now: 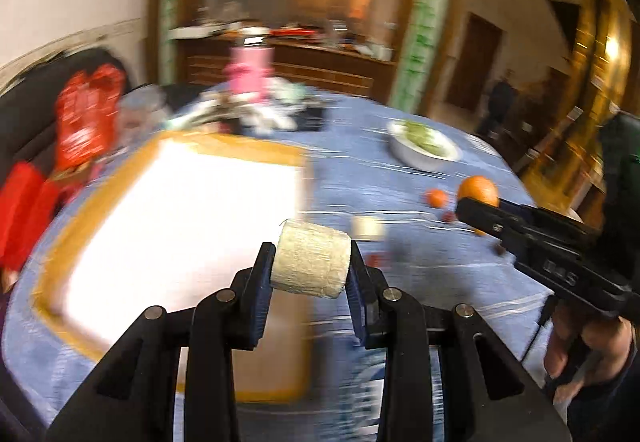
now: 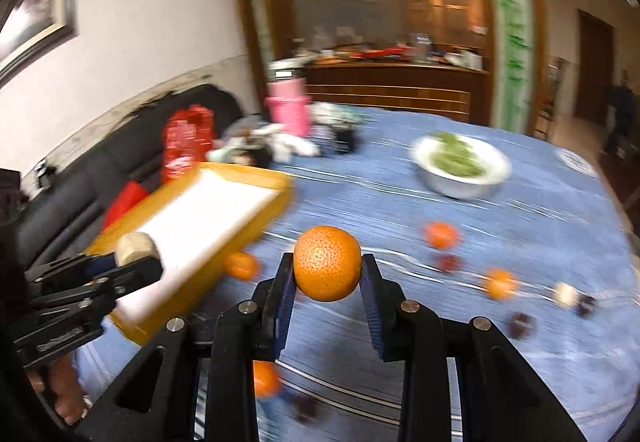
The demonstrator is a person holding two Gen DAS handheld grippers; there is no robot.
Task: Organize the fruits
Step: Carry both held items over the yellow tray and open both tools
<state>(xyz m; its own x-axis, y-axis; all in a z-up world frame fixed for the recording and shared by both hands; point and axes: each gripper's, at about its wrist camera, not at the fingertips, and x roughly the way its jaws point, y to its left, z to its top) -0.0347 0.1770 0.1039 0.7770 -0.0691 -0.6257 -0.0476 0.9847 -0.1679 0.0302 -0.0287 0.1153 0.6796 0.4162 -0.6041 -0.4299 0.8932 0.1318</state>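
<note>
Two grippers hover over a round table with a blue cloth (image 2: 360,177), each holding something. The left gripper (image 1: 311,266) clamps a pale, rough cylinder (image 1: 311,260) between its blue pads, held above the near right edge of a yellow tray (image 1: 224,143) with a white floor (what the cylinder is made of cannot be told). The right gripper (image 2: 327,274) grips an orange (image 2: 327,263) by its sides, lifted clear of the cloth, right of the tray (image 2: 256,177).

Several small oranges lie loose on the cloth: one (image 2: 241,266) just beside the tray's near right side, one (image 2: 440,234) farther right, one (image 2: 499,284) near the right edge, and one (image 2: 265,378) close in, partly hidden by the gripper. Dark small fruits (image 2: 450,262) are scattered among them, blurred. A white bowl (image 2: 464,181) of green pieces sits at the far right. A pink container (image 2: 289,109) stands at the far side amid clutter.
</note>
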